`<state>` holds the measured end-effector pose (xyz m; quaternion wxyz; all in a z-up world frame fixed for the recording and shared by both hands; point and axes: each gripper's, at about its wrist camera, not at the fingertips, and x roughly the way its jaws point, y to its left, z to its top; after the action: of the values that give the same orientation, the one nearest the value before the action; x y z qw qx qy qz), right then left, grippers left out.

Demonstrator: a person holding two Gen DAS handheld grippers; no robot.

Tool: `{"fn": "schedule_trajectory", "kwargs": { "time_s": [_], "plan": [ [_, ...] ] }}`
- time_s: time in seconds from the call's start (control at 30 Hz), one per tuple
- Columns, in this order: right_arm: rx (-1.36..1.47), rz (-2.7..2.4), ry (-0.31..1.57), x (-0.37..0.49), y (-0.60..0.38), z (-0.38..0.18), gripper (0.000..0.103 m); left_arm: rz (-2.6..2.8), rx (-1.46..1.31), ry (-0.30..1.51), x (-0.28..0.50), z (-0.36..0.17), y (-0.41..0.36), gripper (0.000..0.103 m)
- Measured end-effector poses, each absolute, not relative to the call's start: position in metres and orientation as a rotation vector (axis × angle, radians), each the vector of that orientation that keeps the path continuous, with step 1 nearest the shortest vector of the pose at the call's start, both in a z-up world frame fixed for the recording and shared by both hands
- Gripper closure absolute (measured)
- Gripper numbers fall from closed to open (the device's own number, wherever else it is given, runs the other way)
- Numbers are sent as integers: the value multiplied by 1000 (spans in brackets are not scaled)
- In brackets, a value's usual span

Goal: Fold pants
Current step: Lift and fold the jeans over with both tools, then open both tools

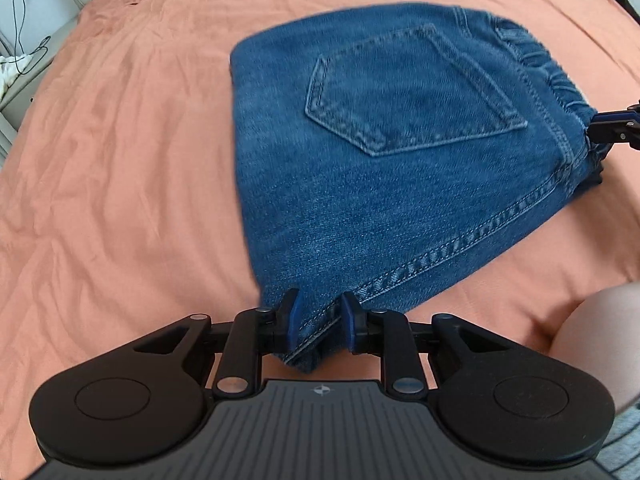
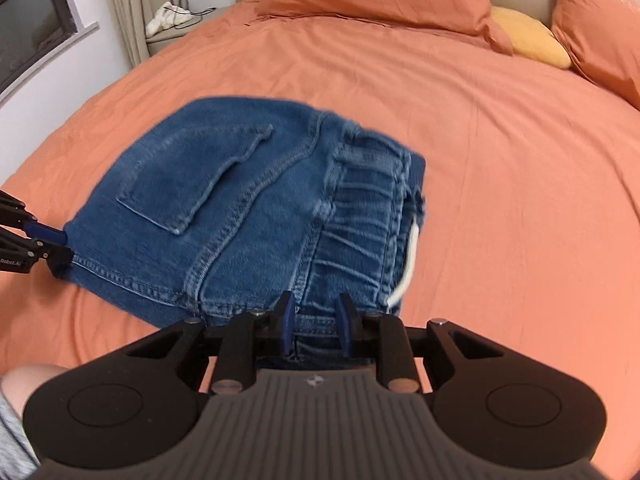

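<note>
Hand-held grippers, left (image 1: 319, 312) and right (image 2: 314, 316), pinch folded jeans (image 1: 380, 152).

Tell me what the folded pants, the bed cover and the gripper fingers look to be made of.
Pants: blue denim, matte, shown by twill texture and pale contrast stitching around the back pocket.
Bed cover: orange woven cloth, probably cotton, matte with soft creases.
Left gripper fingers: hard black parts, plastic or metal, with blue pads that may be rubber.
</note>
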<state>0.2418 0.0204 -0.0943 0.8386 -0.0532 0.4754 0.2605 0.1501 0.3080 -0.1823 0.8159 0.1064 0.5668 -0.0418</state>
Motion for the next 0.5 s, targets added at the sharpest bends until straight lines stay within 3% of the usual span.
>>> {"fn": "schedule_trajectory", "kwargs": {
  "time_s": [0.5],
  "plan": [
    [-119,503,1010,253,31,-131,84,-77,202,1236,174,-213,309,83]
  ]
}}
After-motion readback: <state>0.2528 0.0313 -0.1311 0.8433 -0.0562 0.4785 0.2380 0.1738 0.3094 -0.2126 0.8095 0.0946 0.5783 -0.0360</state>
